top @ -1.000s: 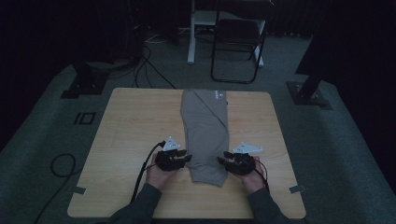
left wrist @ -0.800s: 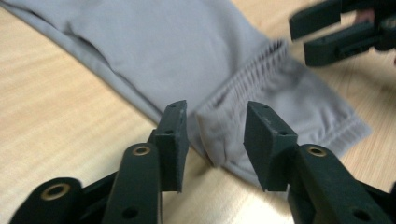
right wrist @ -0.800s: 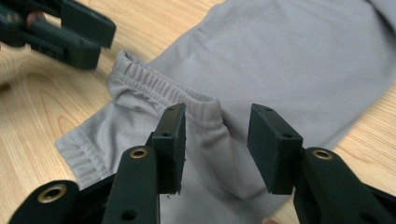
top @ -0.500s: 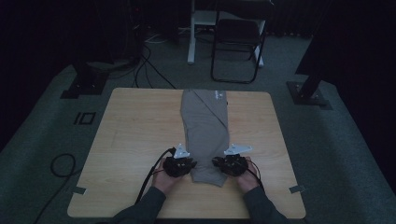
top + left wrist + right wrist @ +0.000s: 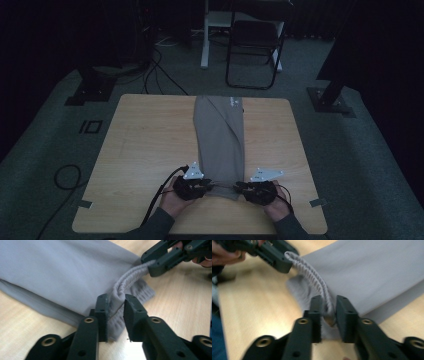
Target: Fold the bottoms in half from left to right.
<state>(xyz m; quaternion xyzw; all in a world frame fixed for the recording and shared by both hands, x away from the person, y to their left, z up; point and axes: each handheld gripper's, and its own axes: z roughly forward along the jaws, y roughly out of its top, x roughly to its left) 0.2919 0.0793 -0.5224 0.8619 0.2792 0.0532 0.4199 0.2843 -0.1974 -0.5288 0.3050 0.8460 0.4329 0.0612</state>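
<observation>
One folded grey garment [image 5: 220, 140] lies between two grippers; left gripper [image 5: 115, 306] and right gripper [image 5: 329, 306] each pinch its ribbed cuff [image 5: 130, 280], jaws having just eased wider. A small white label [image 5: 234, 103] at its far end is unreadable.

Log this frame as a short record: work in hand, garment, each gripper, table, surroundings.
work: folding grey trousers from the near end
garment: lies lengthwise on the table, ribbed cuff at the near end lifted off the wood
left gripper: jaws have just been opening, cuff fabric pinched between them
right gripper: jaws have just been opening, cuff fabric pinched between them
cuff edge: stretched between the two grippers
surroundings: folding chair beyond the table, cables on the floor
</observation>
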